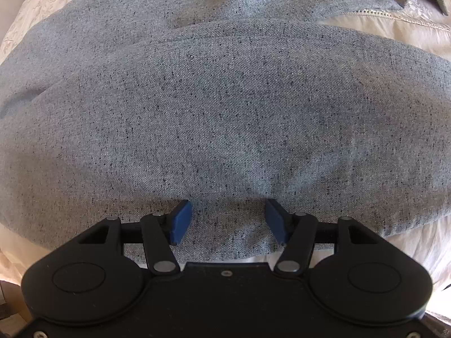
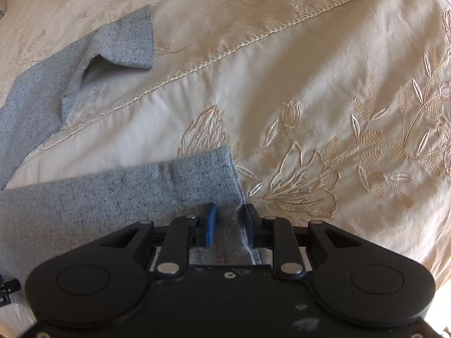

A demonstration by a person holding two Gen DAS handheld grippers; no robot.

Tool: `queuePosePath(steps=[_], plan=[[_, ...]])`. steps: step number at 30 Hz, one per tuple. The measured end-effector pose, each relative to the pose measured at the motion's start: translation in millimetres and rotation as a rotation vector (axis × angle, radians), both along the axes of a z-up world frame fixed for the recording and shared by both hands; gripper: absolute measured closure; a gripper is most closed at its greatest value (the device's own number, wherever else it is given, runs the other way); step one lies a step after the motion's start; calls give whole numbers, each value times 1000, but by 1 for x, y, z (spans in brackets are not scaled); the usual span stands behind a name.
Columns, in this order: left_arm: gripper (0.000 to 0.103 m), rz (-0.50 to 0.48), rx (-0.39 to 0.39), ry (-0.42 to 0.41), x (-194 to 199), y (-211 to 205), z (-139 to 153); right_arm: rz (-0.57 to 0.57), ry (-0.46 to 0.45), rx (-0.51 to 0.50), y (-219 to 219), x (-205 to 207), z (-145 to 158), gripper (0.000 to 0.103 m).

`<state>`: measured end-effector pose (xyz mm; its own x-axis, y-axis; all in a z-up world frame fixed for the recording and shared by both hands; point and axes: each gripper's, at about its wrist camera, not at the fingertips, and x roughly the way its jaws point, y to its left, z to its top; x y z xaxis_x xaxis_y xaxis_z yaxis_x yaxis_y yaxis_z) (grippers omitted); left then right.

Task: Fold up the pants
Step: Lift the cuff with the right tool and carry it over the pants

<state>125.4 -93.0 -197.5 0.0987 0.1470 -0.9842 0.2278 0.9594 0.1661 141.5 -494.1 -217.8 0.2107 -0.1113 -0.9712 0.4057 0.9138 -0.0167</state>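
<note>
Two pairs of tongs are at work over the pants [image 1: 225, 107], which lie spread on a cream embroidered bedspread [image 2: 324, 84]. Nearest to us, the left gripper [image 1: 229, 222] points straight down onto a broad grey stretch of the pants; its blue pads [image 1: 180, 221] stand wide apart with nothing gripped, only flat cloth under the gap. The near edge of the pants runs just behind those tips, between them and the gripper body, so we judge that the left hand would have to draw back a little toward that edge to catch a fold of cloth.

At the right gripper [image 2: 229, 222] the pads are part way apart, and the corner of the nearer leg's hem [image 2: 225, 180] sits between them. The cloth reaches one pad and leaves a gap at the other, so we read it as loose between the pads, not pinched.

From that hem the nearer leg runs long to the left of the right gripper, and the bedspread lies bare to its right. Farther off, up and left of the hem, the other leg's cuff [image 2: 124, 39] lies well apart from the nearer one, with bedspread showing between the two.

We judge that the coming move turns on this: the right hand is the one at the hem, and the leg's long axis lies leftward from it, toward the far cuff
</note>
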Motion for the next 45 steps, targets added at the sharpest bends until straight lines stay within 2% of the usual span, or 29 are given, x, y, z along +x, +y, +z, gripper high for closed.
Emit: queuePosePath(steps=[3,5,10,14,18,20,23,28,32,39,40,42,43,45], plan=[[42,1,-38,-2,9,3,17,0,-21,-31,6,15,17,79],[42,14,-65,-51,17,9,39,2,-60,-41,14,25,36,79],[42,20,-106,-180,57,21,90,-18,-158,21,34,63,72,77],[42,33,-111,-298,91,29,121,-19,-196,72,55,113,85,72],[42,70,-135,-352,113,41,138,-46,-202,63,88,169,78,70],[42,73,-131,-354,117,49,139,-35,-185,44,105,198,73,69],[42,70,-131,-337,123,59,133,-19,-175,73,124,240,61,69],[42,78,-112,-303,125,84,124,-136,-117,160,137,302,32,69],[42,117,-95,-285,125,108,120,-224,-69,179,140,320,12,69],[42,167,-87,-266,140,134,112,-216,40,112,151,329,-13,70],[42,168,-89,-264,143,135,111,-203,46,103,152,327,-14,76],[42,170,-99,-257,155,139,109,-160,51,110,153,319,-15,97],[42,173,-105,-255,160,140,109,-148,52,115,153,312,-12,101],[42,185,-131,-246,174,143,107,-126,31,97,150,293,-5,101]])
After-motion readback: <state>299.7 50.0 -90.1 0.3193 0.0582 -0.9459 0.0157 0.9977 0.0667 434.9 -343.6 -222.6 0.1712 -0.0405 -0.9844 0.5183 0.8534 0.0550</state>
